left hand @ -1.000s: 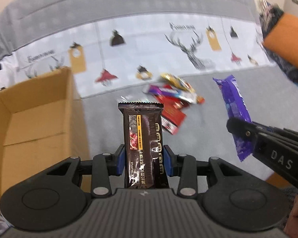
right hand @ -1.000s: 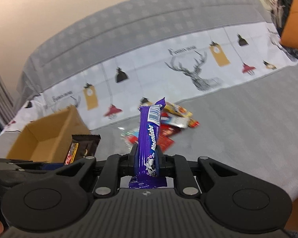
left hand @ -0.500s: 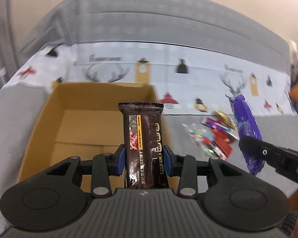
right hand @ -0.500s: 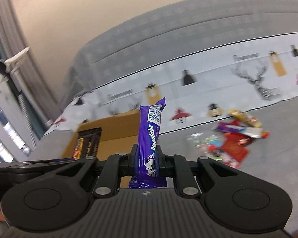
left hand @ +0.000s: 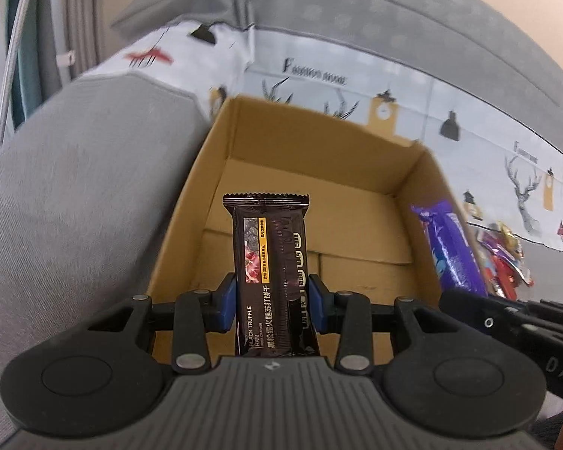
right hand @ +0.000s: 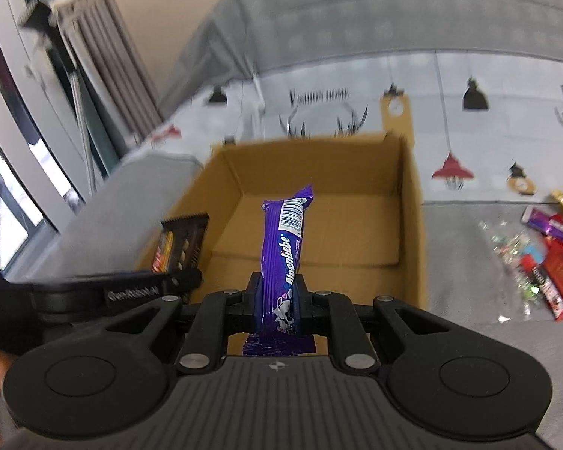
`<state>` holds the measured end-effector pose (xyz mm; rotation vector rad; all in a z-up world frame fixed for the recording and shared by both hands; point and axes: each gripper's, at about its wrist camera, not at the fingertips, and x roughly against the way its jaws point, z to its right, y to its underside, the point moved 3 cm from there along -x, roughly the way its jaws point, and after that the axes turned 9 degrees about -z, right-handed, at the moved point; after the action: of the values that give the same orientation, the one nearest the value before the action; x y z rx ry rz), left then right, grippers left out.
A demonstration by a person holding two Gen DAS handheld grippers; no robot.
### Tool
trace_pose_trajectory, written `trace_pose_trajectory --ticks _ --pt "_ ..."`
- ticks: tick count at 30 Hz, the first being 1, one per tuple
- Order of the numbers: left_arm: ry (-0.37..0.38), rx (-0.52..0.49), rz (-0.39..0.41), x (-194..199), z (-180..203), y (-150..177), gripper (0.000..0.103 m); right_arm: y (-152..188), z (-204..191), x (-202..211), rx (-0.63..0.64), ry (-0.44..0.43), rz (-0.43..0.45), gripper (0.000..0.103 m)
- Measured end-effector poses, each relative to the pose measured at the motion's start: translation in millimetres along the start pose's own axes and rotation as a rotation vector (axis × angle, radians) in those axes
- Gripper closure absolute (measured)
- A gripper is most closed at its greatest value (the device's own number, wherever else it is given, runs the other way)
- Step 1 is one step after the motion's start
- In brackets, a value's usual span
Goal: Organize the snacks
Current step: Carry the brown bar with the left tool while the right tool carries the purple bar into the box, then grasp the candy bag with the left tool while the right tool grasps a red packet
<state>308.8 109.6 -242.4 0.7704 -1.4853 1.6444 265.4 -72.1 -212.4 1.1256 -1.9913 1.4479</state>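
Two snacks in hand over the empty cardboard box [left hand: 405, 172], left gripper [left hand: 270, 303] clamped on our brown cracker pack [left hand: 268, 262], right gripper [right hand: 279, 296] pinching the purple bar [right hand: 283, 240], and that snack pile [right hand: 544, 258] on the couch [left hand: 75, 172] is left.

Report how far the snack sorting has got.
Done: nothing yet; the box shows only bare cardboard inside. In hand: the left hand-held gripper clamps a dark cracker pack and the right hand-held gripper a purple bar, both held at the box. Left: drop these, then fetch the snack pile lying on the sofa.
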Motion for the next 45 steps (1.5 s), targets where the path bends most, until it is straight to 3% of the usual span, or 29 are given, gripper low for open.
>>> trace_pose_trajectory --ticks 3,9,15,17,19,23,25,26,29,32,34,36,42,45 --pt "-0.002 0.012 -0.023 -14.4 -9.8 6.0 0.06 0.9 -4.1 -23.2 0.012 0.015 -0.037 0.086" --pt "-0.037 -0.08 -0.065 -38.1 0.4 14.4 0.06 9.2 -7.1 -61.7 0.001 0.025 -0.134 0.086" --pt "-0.042 -0.075 -0.131 -57.9 -3.8 21.5 0.06 16.0 -7.6 -77.4 0.004 0.054 -0.195 0.086" --pt "-0.014 -0.07 -0.132 -55.8 -4.0 19.6 0.059 16.0 -5.5 -77.1 0.002 0.055 -0.206 0.081" --pt "-0.001 -0.046 -0.12 -48.8 -4.7 15.5 0.046 14.9 -1.8 -74.3 -0.031 0.047 -0.204 0.048" --pt "0.04 -0.023 -0.123 -26.0 1.1 12.8 0.027 10.4 9.7 -55.3 -0.077 0.025 -0.142 0.049" --pt "0.002 -0.04 -0.079 -9.7 8.7 13.7 0.011 9.7 16.0 -38.7 -0.093 -0.002 -0.098 0.049" --pt "-0.016 -0.051 -0.055 -1.3 13.8 13.9 0.009 9.5 19.3 -29.9 -0.1 -0.015 -0.078 0.049" --pt "0.015 -0.068 -0.022 21.5 35.6 14.5 0.008 13.3 30.1 -0.7 -0.115 -0.073 -0.021 0.047" --pt "0.047 -0.061 0.01 38.8 61.1 15.5 0.0 18.0 52.7 33.9 -0.147 -0.114 0.059 0.037" --pt "0.072 -0.056 0.048 47.9 84.5 16.8 0.0 21.4 73.5 56.2 -0.163 -0.124 0.115 0.023" --pt "0.099 -0.065 0.064 50.1 109.8 17.2 0.0 28.6 97.6 75.7 -0.164 -0.103 0.17 0.019" --pt "0.105 -0.153 0.038 26.9 196.1 30.5 0.0 63.1 187.6 109.7 -0.202 -0.031 0.263 0.02" --pt "0.106 -0.201 0.04 8.2 232.8 40.2 0.001 79.6 227.3 109.0 -0.183 0.021 0.246 0.031"
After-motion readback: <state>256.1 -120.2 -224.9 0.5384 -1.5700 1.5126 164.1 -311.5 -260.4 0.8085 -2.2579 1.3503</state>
